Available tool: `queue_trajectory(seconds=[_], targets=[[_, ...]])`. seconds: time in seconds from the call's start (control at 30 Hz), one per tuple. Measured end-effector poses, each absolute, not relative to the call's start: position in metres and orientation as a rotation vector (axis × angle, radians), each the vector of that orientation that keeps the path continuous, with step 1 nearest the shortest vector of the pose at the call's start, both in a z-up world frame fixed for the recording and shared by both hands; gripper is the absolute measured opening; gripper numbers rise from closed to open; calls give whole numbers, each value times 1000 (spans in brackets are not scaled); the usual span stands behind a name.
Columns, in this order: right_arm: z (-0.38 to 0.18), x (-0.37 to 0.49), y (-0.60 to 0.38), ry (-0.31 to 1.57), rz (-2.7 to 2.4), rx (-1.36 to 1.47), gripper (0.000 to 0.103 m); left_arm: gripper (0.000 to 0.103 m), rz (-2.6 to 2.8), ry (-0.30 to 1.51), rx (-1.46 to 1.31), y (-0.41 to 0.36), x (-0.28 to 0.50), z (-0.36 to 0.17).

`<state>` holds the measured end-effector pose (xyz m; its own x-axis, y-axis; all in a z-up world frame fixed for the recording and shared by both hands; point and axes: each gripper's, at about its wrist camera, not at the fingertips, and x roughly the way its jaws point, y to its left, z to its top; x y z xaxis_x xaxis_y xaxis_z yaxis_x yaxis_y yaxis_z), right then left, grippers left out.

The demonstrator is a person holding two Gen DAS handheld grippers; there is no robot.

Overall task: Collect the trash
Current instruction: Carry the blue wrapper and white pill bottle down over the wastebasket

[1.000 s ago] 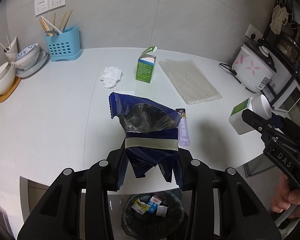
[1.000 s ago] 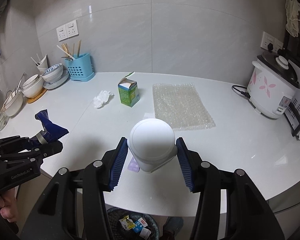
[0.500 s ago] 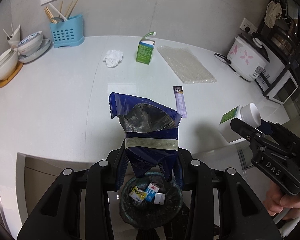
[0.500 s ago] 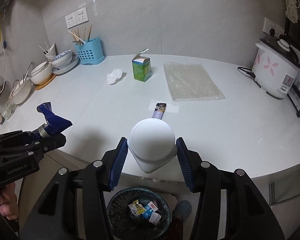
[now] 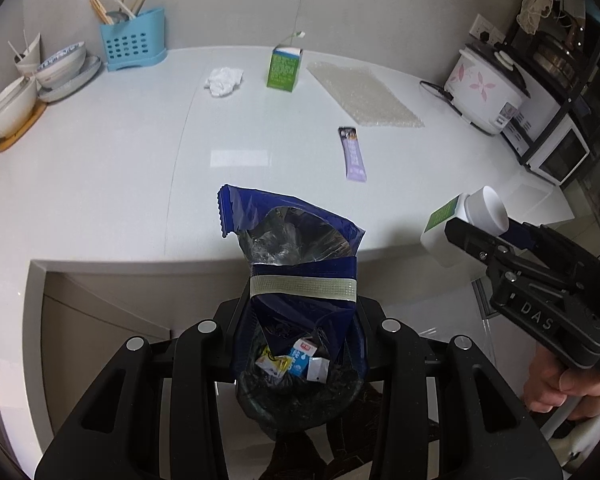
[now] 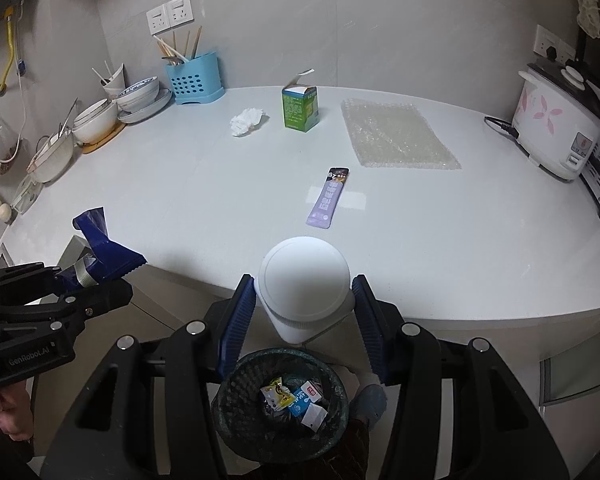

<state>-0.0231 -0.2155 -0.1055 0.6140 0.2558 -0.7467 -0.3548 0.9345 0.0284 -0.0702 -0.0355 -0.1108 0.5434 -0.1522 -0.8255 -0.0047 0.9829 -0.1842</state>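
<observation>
The left hand-held gripper [image 5: 302, 312] holds the blue bag [image 5: 296, 240], the right hand-held gripper [image 6: 304, 312] holds the white bottle [image 6: 304, 292]; each should let go right above the bin [image 6: 284, 404]

Left gripper [image 5: 300, 312] clamps a blue foil wrapper [image 5: 296, 240] above the trash bin [image 5: 298, 396]. At right, the right gripper [image 5: 484, 240] grips a white bottle [image 5: 456, 224]. 1 purple sachet [image 5: 353, 154] lies on the countertop [image 5: 100, 168].
</observation>
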Motion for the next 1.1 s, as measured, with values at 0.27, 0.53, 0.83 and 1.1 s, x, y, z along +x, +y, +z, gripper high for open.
queue_trajectory(seconds=[0.27,0.53,0.83,1.1], targets=[[-132,-31,-221,886,340,-146,48,38,-84,1023,-166,-37,-82,-133],[-162,-38,-220,938,340,-158,48,38,-82,1038,-123,-45,-86,-163],[-191,-36,-223,980,334,-155,48,38,-93,1079,-127,-51,-83,-197],[-216,-37,-224,987,343,-165,48,38,-76,1108,-165,-43,-81,-229]])
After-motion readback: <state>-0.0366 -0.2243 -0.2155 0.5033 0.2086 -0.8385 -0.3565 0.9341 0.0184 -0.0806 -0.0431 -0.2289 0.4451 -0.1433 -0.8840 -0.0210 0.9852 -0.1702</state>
